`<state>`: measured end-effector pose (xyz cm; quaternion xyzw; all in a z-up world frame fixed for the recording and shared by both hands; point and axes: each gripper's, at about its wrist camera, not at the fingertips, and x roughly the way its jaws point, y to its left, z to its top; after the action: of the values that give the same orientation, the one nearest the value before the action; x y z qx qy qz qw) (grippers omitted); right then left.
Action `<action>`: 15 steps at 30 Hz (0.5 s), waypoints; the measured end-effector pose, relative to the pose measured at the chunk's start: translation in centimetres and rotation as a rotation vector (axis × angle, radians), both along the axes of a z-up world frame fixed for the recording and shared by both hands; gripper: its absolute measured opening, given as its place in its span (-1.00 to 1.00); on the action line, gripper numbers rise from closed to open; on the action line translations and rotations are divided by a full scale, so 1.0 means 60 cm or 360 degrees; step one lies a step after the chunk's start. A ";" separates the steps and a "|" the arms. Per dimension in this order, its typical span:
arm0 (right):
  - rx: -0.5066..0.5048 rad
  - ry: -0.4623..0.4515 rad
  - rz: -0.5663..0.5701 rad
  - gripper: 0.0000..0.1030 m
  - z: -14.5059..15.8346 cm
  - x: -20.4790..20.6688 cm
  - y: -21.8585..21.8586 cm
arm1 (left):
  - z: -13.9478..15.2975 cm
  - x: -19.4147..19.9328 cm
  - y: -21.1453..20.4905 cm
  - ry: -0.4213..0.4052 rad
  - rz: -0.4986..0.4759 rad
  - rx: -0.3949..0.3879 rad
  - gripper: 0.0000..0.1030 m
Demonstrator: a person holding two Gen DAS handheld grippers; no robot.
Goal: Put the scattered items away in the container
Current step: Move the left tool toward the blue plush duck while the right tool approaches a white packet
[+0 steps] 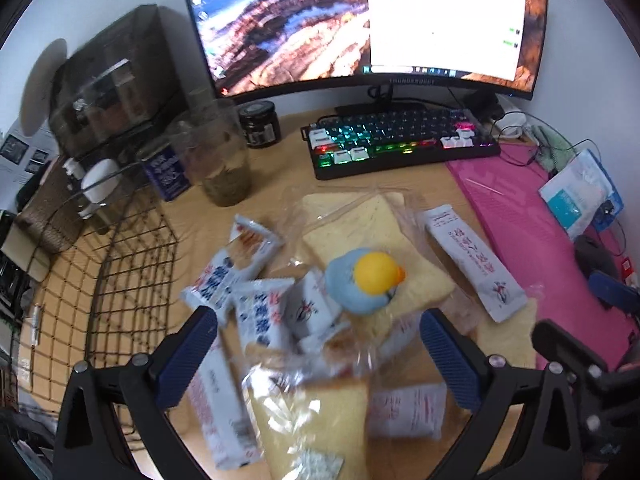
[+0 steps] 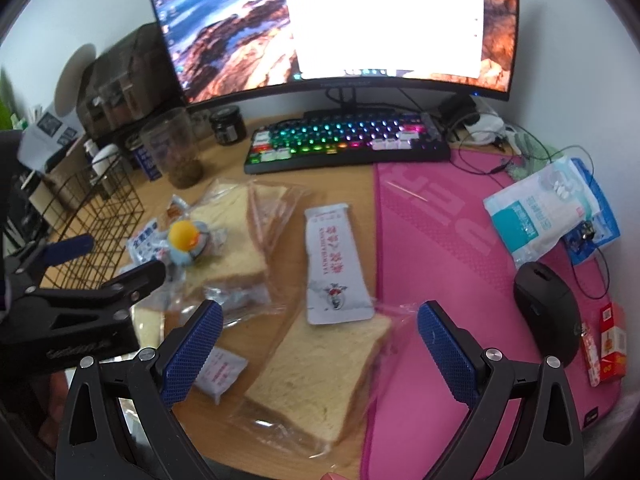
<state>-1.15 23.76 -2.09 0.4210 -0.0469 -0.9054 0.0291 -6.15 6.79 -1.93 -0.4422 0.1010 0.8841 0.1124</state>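
Note:
A black wire basket (image 1: 120, 272) (image 2: 92, 220) stands at the left of the wooden desk. Beside it lies a heap: bagged bread slices (image 1: 380, 232) (image 2: 320, 372), several white-and-blue snack packets (image 1: 256, 308), a long white sachet (image 1: 472, 264) (image 2: 336, 268) and a blue toy with a yellow head (image 1: 368, 280) (image 2: 184, 240). My left gripper (image 1: 320, 356) (image 2: 108, 260) hovers open above the packets, holding nothing. My right gripper (image 2: 318, 350) (image 1: 584, 316) is open over the nearest bread slice, its fingers apart from the bag.
A lit keyboard (image 2: 344, 144) and a curved monitor (image 2: 340, 20) stand at the back. A pink mat (image 2: 460, 280) on the right carries a black mouse (image 2: 548, 312) and a tissue pack (image 2: 540, 208). A glass tumbler (image 1: 224, 160) and a dark jar (image 1: 260, 124) stand behind the basket.

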 end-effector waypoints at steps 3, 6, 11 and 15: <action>-0.0040 -0.0022 -0.0004 0.94 -0.013 -0.014 0.016 | -0.020 -0.027 0.007 -0.0061 0.0007 0.0019 0.96; -0.0081 -0.0027 0.0000 0.94 -0.023 -0.030 0.031 | -0.033 -0.041 0.013 -0.0076 -0.0017 0.0040 0.94; -0.0096 -0.0047 0.0023 0.94 -0.039 -0.052 0.033 | -0.051 -0.053 0.017 -0.0115 -0.0046 0.0089 0.73; -0.0110 -0.0045 0.0053 0.94 -0.047 -0.061 0.028 | -0.066 -0.063 -0.001 -0.0216 -0.0040 0.0305 0.50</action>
<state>-4.81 25.47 -4.89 0.4333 -0.0715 -0.8966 0.0580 -9.94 6.73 -5.90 -0.4870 0.0136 0.8562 0.1717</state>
